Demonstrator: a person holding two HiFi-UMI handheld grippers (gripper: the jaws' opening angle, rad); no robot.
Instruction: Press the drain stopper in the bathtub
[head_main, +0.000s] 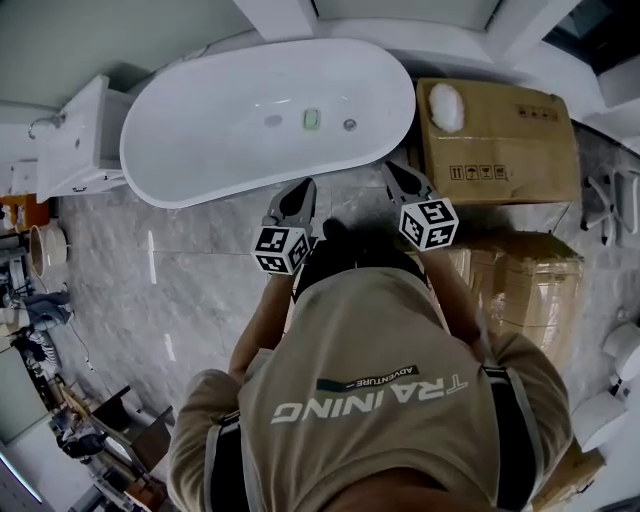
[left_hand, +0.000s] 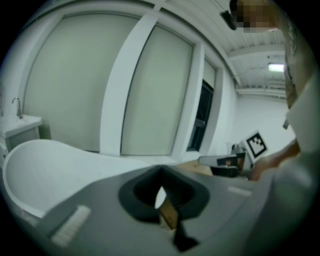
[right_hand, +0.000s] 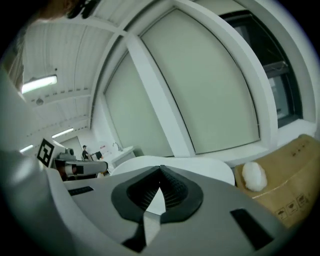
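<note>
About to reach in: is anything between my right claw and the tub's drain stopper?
Only the near tub rim lies between the right claw and the stopper. The green item sits left of that path.

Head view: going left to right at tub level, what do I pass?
White basin cabinet → bathtub → inside it, a pale grey oval → green item → small round fitting, probably the drain stopper → cardboard box, with a white fluffy lump on its left end.

The bathtub (head_main: 230, 130) looks glossy and smooth; the cardboard box (head_main: 500, 150) matt brown paper; the floor (head_main: 190, 290) seemingly polished stone.
</note>
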